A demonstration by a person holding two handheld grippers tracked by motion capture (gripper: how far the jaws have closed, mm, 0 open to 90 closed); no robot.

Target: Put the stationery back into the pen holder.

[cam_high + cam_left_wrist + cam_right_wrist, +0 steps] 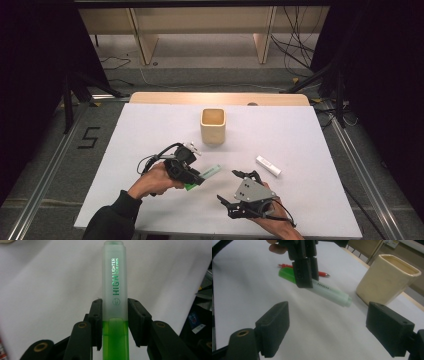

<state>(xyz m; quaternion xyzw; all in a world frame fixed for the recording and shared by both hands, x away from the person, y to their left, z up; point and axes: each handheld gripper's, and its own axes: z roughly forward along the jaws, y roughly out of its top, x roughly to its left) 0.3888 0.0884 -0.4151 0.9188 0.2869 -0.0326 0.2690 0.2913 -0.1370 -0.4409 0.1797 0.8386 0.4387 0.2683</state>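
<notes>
My left gripper is shut on a green highlighter with a frosted cap, low over the white sheet in front of the cup. Its pads press both sides of the highlighter where cap meets green body. My right gripper stands open just to the right, jaws wide and aimed at the highlighter's cap end. From the right gripper I see the left gripper clamping the highlighter, with nothing between my own jaws.
A cream square cup stands upright mid-table, also near in the right gripper view. A small white stick lies right of the grippers. A red pen lies on the sheet behind the highlighter.
</notes>
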